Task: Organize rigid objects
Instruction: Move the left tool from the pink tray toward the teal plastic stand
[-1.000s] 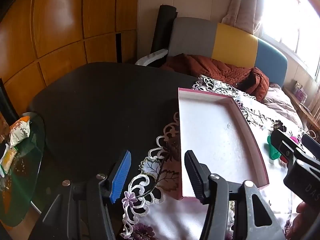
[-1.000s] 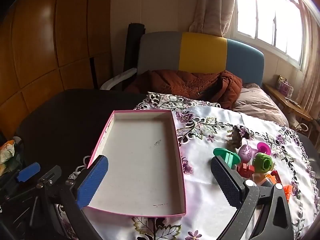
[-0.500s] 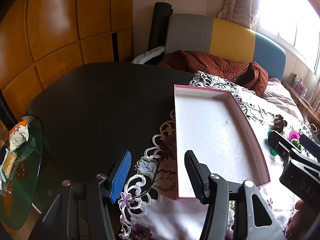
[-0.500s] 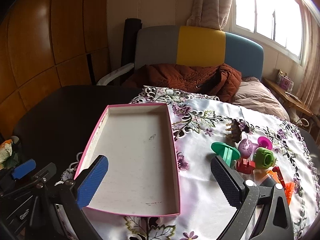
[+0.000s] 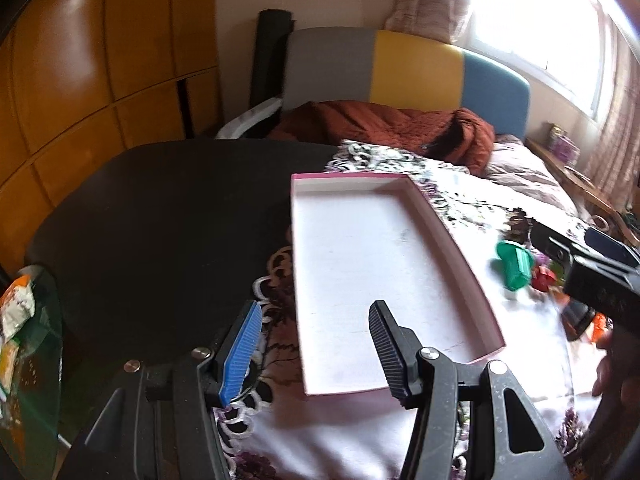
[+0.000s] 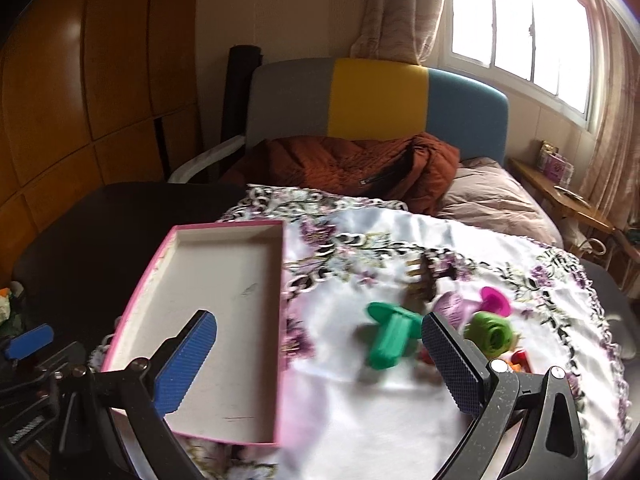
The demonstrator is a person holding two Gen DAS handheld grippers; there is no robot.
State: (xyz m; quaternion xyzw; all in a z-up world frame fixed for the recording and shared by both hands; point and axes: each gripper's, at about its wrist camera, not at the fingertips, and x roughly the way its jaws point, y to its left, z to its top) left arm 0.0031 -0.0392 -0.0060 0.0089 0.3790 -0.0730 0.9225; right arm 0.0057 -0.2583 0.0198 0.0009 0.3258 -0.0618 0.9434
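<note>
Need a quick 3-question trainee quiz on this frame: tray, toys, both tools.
1. True or false: the pink-rimmed tray already holds a toy.
2. Which toy lies nearest the tray: A) magenta spool B) teal green T-shaped piece C) lime green ring?
3. What is the right tool gripping, and the left tool?

Key
1. False; the tray is empty.
2. B.
3. Nothing; both are open, with the right tool's fingers straddling the tray's right wall and the teal piece.
</note>
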